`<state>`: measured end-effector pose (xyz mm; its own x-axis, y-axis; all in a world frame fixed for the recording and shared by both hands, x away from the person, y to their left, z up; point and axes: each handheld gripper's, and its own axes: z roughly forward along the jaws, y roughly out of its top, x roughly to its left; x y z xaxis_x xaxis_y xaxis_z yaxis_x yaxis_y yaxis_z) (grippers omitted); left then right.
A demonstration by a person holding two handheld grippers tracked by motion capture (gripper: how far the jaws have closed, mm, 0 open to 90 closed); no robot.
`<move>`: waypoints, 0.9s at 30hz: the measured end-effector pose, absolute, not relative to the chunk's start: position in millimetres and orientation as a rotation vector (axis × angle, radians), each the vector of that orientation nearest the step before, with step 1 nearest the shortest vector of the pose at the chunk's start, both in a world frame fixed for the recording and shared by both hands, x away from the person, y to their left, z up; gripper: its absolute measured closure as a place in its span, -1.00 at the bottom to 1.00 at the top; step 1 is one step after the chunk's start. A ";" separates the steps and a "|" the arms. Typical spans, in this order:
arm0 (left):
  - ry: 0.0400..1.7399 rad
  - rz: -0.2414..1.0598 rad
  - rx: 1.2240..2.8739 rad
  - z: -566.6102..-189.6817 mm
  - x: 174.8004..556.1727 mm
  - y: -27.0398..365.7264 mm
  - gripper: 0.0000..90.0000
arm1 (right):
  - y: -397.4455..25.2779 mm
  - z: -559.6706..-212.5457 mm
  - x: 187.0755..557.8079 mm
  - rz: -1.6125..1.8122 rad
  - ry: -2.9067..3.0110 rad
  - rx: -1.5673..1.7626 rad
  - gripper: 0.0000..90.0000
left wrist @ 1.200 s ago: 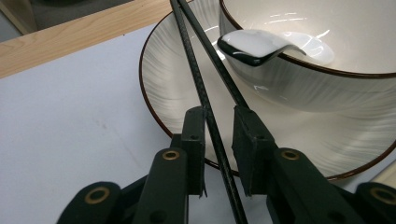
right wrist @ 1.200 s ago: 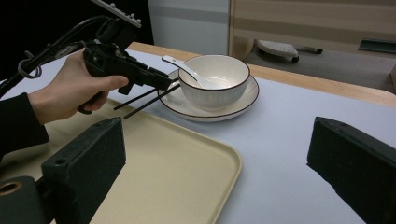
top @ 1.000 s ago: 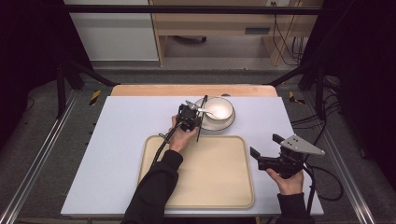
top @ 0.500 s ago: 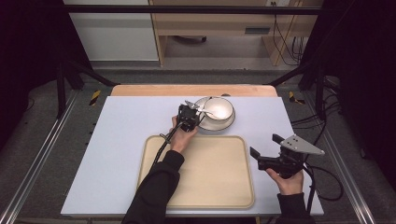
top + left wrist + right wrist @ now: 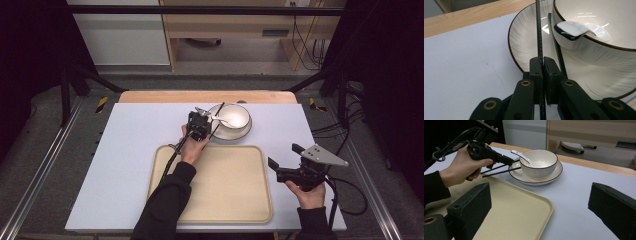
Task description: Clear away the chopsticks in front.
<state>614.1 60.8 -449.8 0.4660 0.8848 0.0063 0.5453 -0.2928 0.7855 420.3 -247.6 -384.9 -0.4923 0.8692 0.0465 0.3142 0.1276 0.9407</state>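
From the high view, the left claw [image 5: 209,121] sits at the near-left edge of the saucer [image 5: 220,133], pinched on a pair of black chopsticks [image 5: 218,111] that slant across the saucer's left rim. A white bowl [image 5: 234,116] stands on that saucer with a white soup spoon [image 5: 216,119] lying in it, handle poking out toward the claw. Down at the right, the right claw [image 5: 284,159] is spread wide with nothing in it, hovering over the white desk [image 5: 125,150] just off the right edge of the beige tray [image 5: 235,200]. The tray lies bare between the two hands, just in front of the saucer.

Left gripper view now: the jaws are squeezed tight together with a thin black chopstick [image 5: 539,32] running up between them, a second one [image 5: 556,47] alongside to its right. The saucer [image 5: 529,42] lies straight ahead, the bowl [image 5: 599,47] to the right on it, and the spoon [image 5: 574,28] hooks over the bowl's brown-lined rim.

Right gripper view: its own two jaws stand far apart, empty, low above the tray [image 5: 524,205] and desk. Across the way the person's hand [image 5: 461,167] holds the left claw [image 5: 510,160], chopsticks [image 5: 499,171] sticking out behind it, tips at the saucer [image 5: 549,178]. Bowl [image 5: 539,163] and spoon [image 5: 522,156] stand clear beyond. No readable writing anywhere.
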 end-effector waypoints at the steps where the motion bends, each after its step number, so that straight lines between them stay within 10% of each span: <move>1: 1.190 0.586 1.972 -448.3 612.4 62.7 0.89 | -247.6 -384.7 420.1 1.365 1.880 1.141 -0.89; 27: 1.225 0.673 1.765 -418.4 506.7 131.9 0.89 | -248.2 -387.1 419.0 1.348 1.872 1.141 -0.89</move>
